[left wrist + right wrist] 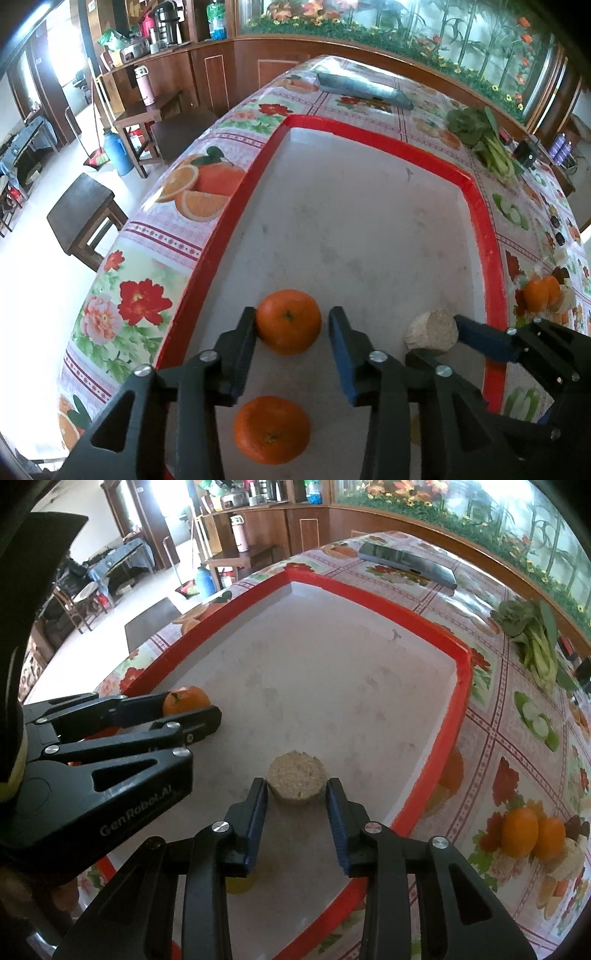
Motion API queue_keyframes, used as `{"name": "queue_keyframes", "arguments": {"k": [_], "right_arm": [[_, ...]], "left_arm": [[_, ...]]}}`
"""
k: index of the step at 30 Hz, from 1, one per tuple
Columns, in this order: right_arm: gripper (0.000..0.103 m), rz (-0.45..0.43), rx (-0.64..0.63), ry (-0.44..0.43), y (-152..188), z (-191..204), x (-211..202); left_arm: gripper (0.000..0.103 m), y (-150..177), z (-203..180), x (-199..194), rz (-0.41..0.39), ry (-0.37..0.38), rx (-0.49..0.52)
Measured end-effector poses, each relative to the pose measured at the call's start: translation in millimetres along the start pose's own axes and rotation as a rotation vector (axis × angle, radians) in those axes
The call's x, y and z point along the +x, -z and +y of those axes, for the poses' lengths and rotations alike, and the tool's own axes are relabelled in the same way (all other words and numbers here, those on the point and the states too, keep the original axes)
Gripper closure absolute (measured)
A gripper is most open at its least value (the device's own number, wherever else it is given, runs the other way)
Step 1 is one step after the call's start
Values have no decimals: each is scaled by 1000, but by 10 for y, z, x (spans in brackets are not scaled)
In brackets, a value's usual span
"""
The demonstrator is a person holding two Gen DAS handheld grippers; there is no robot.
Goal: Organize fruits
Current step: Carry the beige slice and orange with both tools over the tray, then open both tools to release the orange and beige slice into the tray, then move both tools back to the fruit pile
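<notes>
red-rimmed tray (236,218) with two oranges (288,321)

Tray's (491,229) far half — bare, unobstructed

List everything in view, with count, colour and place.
tray: one, red rim, pale floor, on the table
oranges: two, orange, in the tray's near left part; one between the left jaws, one nearer the camera
round cake: one, beige, in the tray, between the right jaws
greens: one bunch, green, on the table right of the tray
knife: one, grey, on the table beyond the tray
tablecloth: one, fruit and flower print
stool: one, dark wood, on the floor at left
left gripper: black, jaws open around the orange
right gripper: black, jaws open around the cake
</notes>
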State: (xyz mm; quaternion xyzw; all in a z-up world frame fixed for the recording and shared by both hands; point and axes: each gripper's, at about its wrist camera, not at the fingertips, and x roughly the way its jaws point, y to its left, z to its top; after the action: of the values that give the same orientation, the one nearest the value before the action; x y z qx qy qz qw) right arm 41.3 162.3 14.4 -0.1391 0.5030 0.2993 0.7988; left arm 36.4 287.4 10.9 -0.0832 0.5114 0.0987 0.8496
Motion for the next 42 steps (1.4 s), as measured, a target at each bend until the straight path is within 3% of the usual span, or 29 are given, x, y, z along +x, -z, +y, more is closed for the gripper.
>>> {"name": "queue_keyframes", "arguments": {"k": [7, 13, 25, 31, 42], "right_arm": [[64, -2, 24, 7, 43, -42, -35], [64, -4, 31, 17, 106, -51, -105], [60, -31, -12, 34, 271, 40, -344], [56, -53, -30, 26, 379, 32, -495], [55, -65, 71, 33, 784, -449, -761]], "left_arm": [[41, 43, -38, -39, -8, -15, 3], [36, 67, -46, -102, -19, -22, -1], [35, 185, -98, -308, -37, -21, -25], [29, 307, -219, -472, -54, -44, -25], [29, 437, -821, -665, -71, -10, 49]]}}
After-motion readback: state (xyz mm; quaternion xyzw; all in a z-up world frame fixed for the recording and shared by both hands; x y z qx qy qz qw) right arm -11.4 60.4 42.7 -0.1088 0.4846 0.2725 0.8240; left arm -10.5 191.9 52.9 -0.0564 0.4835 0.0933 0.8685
